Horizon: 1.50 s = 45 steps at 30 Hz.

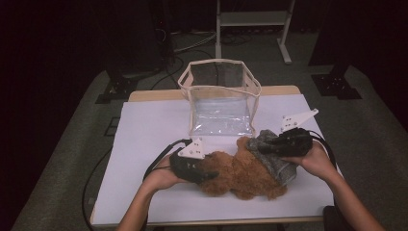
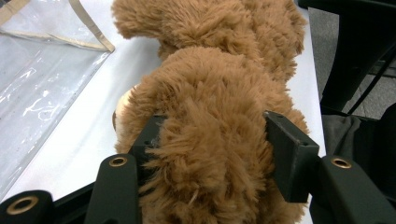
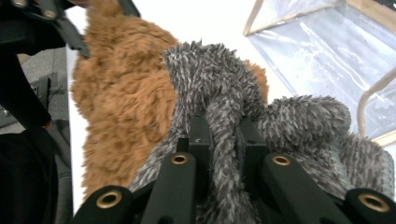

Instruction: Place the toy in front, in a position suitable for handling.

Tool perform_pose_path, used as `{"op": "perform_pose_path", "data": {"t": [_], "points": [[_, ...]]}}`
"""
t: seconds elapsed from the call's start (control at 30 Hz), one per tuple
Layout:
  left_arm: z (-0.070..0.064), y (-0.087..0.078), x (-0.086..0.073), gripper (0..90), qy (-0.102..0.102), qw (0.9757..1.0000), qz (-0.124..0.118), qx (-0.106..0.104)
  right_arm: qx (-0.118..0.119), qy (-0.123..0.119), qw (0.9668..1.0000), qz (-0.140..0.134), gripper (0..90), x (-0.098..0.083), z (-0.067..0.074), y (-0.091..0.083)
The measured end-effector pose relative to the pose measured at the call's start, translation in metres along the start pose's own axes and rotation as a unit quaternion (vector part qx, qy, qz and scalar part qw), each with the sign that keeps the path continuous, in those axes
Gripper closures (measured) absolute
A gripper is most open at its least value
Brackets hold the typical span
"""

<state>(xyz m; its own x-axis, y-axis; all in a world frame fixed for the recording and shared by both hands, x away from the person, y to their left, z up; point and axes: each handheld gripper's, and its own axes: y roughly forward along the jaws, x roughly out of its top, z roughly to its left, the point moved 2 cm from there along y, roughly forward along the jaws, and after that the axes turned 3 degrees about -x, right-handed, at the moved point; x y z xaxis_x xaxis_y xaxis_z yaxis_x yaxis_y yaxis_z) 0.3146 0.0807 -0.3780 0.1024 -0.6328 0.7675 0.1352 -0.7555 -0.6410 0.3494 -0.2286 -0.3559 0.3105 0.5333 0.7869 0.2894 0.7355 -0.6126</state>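
Left gripper clamped on shaggy brown plush bear lying on the table between both claws, right gripper pinching the fuzzy grey knit cloth draped on it.

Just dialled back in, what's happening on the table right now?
A person works a brown plush bear lying on the white table with a gripper in each hand. The left gripper has its jaws clamped around a furry part of the bear. The right gripper is shut on a fold of the grey fuzzy garment at the bear's other end. A clear plastic bag with beige trim stands open behind them, with nothing visible inside.
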Motion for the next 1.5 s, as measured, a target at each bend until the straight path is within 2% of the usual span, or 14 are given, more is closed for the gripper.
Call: {"op": "perform_pose_path", "data": {"t": [0.1, 0.17, 0.23, 0.37, 0.43, 0.6, 0.67, 0.77, 0.9, 1.07, 1.27, 1.33, 1.5], "points": [[0.001, 0.000, 0.000, 45.5, 0.001, 1.0000, 0.000, -0.001, 0.008, -0.015, 0.9998, -0.008, 79.3, 0.008, 0.009, -0.002], [0.001, 0.000, -0.002, 45.5, -0.002, 1.0000, 0.001, 0.000, 0.007, -0.026, 0.9996, -0.003, 79.3, 0.013, 0.014, -0.001], [0.002, 0.000, -0.004, 45.5, -0.002, 1.0000, 0.001, 0.000, 0.007, -0.027, 0.9996, 0.000, 79.3, 0.012, 0.014, 0.001], [0.001, -0.002, -0.008, 45.5, -0.007, 1.0000, -0.003, -0.002, 0.005, -0.005, 1.0000, 0.007, 79.3, -0.004, 0.003, 0.002], [0.000, -0.002, -0.009, 45.5, -0.006, 1.0000, -0.004, -0.002, 0.005, 0.014, 0.9999, 0.005, 79.4, -0.015, -0.005, 0.001], [-0.004, -0.002, -0.014, 45.5, -0.002, 0.9999, -0.009, -0.004, -0.014, 0.047, 0.9988, -0.006, 79.3, -0.032, -0.022, -0.014], [-0.007, -0.003, -0.017, 45.6, -0.001, 0.9999, -0.013, -0.007, -0.020, 0.050, 0.9985, -0.007, 79.2, -0.033, -0.024, -0.019], [-0.011, -0.004, -0.021, 45.7, -0.002, 0.9998, -0.019, -0.011, -0.017, 0.045, 0.9987, -0.015, 79.2, -0.029, -0.021, -0.022], [-0.016, -0.007, -0.025, 46.1, 0.002, 0.9997, -0.018, -0.015, -0.013, 0.028, 0.9994, -0.015, 79.2, -0.016, -0.017, -0.016], [-0.019, -0.008, -0.027, 46.2, 0.002, 0.9997, -0.021, -0.015, -0.010, 0.026, 0.9996, -0.010, 79.2, -0.008, -0.021, -0.008], [-0.020, -0.009, -0.028, 45.6, 0.008, 0.9996, -0.017, -0.019, -0.028, 0.045, 0.9986, 0.002, 79.2, -0.006, -0.042, -0.004], [-0.019, -0.008, -0.027, 45.3, 0.007, 0.9996, -0.019, -0.018, -0.024, 0.052, 0.9984, 0.003, 79.2, -0.006, -0.045, -0.003], [-0.015, -0.006, -0.023, 45.0, 0.007, 0.9998, -0.016, -0.012, -0.010, 0.036, 0.9993, -0.003, 79.2, 0.000, -0.032, 0.002]]}}
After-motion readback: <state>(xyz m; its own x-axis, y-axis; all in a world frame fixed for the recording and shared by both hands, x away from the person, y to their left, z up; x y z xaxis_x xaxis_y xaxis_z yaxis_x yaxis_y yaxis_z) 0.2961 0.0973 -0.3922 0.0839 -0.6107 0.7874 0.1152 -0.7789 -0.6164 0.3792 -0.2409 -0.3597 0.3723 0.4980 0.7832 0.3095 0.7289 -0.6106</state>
